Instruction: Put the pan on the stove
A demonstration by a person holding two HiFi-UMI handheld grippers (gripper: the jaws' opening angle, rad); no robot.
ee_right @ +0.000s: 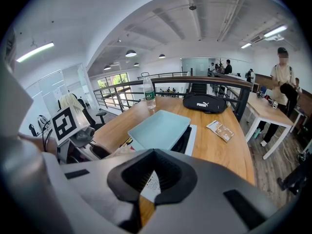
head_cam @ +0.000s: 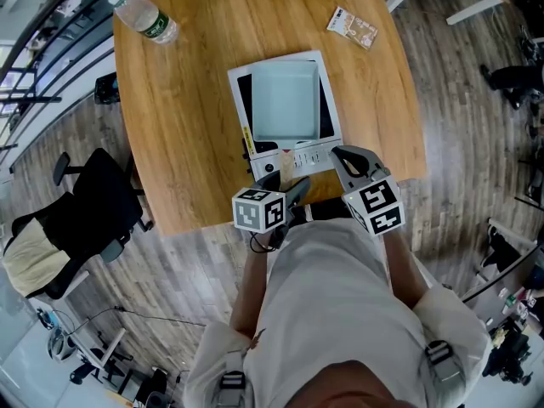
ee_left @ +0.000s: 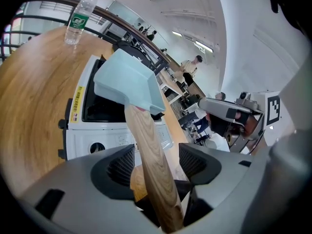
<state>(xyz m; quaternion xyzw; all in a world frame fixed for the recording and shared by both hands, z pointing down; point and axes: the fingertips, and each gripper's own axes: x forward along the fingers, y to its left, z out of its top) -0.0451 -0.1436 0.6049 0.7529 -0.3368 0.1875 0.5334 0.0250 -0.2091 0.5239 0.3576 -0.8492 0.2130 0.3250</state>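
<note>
Already the pale blue pan (head_cam: 286, 100) sits on the white stove (head_cam: 299, 158), close to the near edge of the wooden table (head_cam: 170, 126), with its wooden handle (ee_left: 148, 150) pointing toward the person. The left gripper (ee_left: 157, 162) has its jaws wide apart; the handle runs between them, untouched by either pad. Just to its right, the right gripper (ee_right: 153, 174) hovers by the stove's near edge, jaws together and empty.

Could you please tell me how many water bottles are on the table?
1: the water bottle stands upright near the table's far left corner, beyond the stove; none seems hidden.
</note>
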